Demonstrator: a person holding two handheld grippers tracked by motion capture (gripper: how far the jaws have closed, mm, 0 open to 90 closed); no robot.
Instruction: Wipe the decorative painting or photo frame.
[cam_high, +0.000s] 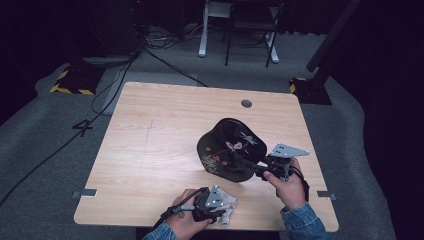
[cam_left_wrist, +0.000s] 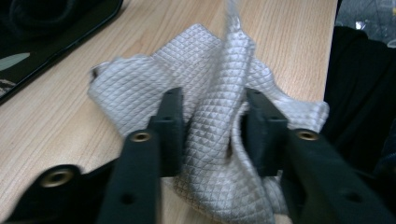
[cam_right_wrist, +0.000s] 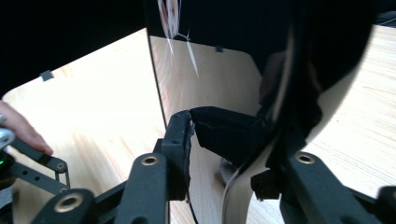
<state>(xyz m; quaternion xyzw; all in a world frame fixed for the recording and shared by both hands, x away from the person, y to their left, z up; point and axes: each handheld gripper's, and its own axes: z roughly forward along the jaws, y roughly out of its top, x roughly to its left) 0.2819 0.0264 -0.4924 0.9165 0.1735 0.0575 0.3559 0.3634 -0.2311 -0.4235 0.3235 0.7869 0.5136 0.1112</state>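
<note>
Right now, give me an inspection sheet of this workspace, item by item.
Surface: wooden table, with a round hole near the far edge.
Job's things: black cap, lifted at one side; grey cloth, bunched at the near edge.
Clutter: nothing seen.
Grippers: left gripper shut on the cloth; right gripper shut on the cap.
Cables: black cables across the floor.
Surroundings: grey carpet, chair legs beyond.
</note>
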